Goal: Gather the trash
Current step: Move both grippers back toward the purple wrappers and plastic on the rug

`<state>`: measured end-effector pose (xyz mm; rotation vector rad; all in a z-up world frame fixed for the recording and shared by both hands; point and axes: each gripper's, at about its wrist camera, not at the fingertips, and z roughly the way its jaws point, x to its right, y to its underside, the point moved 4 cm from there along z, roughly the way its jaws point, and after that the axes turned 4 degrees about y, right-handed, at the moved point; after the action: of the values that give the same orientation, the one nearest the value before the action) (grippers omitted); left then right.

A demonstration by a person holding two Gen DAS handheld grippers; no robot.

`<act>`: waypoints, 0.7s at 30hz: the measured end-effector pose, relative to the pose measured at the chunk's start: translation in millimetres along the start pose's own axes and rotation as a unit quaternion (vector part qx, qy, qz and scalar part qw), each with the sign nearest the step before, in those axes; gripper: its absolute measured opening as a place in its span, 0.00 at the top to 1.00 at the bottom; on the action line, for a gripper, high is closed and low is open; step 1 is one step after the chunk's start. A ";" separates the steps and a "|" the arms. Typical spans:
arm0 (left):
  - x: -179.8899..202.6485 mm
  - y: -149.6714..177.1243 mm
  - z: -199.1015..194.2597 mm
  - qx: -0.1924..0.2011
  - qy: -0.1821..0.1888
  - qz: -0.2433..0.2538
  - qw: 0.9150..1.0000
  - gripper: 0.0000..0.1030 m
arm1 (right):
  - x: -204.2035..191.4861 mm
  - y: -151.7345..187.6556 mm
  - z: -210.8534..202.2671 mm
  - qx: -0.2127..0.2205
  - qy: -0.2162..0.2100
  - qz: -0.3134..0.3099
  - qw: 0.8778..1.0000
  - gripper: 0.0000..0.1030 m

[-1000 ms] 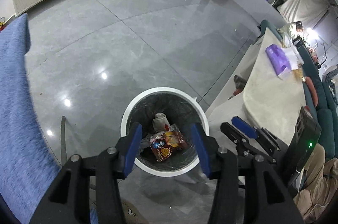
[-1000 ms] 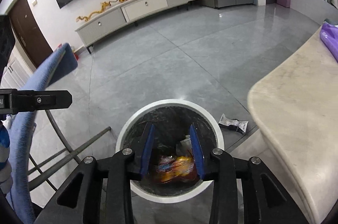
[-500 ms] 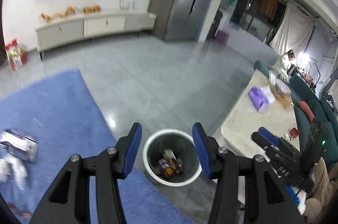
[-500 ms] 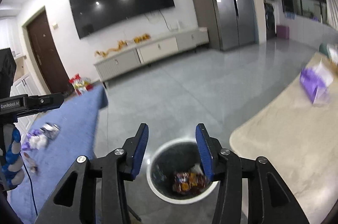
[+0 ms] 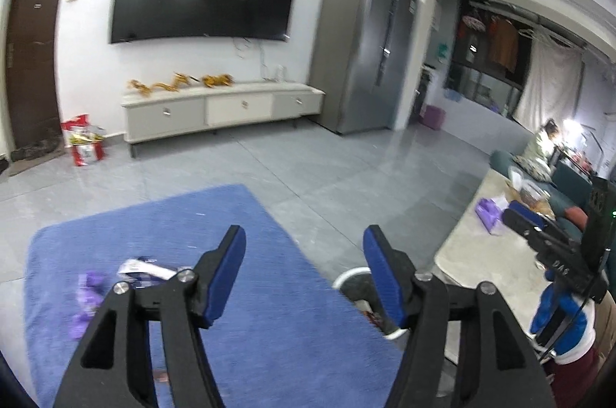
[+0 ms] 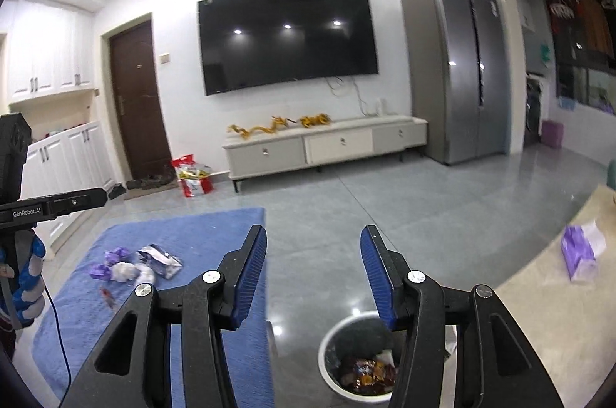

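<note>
1. Two grippers, left gripper and right gripper, hold their fingers spread, gripping nothing.
2. Wrappers lie on the blue rug.
3. The trash bin stands on the floor beside the rug.

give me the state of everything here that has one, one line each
left claw: open, holds nothing
right claw: open, holds nothing
trash bin: on the floor, no lid, wrappers inside
trash pile: loose on the blue rug, not collected
tv: off
door: shut
fridge: doors shut
cabinet drawers: shut
</note>
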<state>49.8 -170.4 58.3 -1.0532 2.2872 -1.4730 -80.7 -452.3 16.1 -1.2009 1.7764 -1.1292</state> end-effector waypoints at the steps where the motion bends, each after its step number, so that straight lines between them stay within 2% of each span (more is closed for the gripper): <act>1: -11.9 0.2 -11.0 0.007 -0.008 -0.004 1.000 0.35 | -7.0 -4.0 -1.9 0.002 -0.005 -0.005 1.000 0.51; 7: -94.5 9.9 -66.9 0.031 -0.075 -0.037 0.996 0.35 | -48.8 -16.9 -6.9 0.009 -0.044 -0.033 0.998 0.51; 11: -156.5 22.6 -94.7 0.033 -0.116 -0.077 0.990 0.35 | -82.8 -21.7 0.8 0.006 -0.073 -0.048 0.996 0.51; 14: -189.5 34.1 -109.8 0.036 -0.141 -0.096 0.985 0.35 | -103.0 -18.4 11.1 -0.002 -0.093 -0.059 0.994 0.51; 18: -225.7 50.8 -113.9 0.029 -0.157 -0.123 0.980 0.35 | -135.6 -10.9 33.4 -0.023 -0.121 -0.074 0.990 0.51; 21: -243.8 62.5 -103.2 0.016 -0.157 -0.137 0.978 0.35 | -159.1 -1.5 51.7 -0.042 -0.140 -0.085 0.986 0.51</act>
<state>141.7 80.6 7.8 -1.5207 1.9540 -1.3133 17.0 -316.6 10.6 -1.5051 1.5442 -0.9323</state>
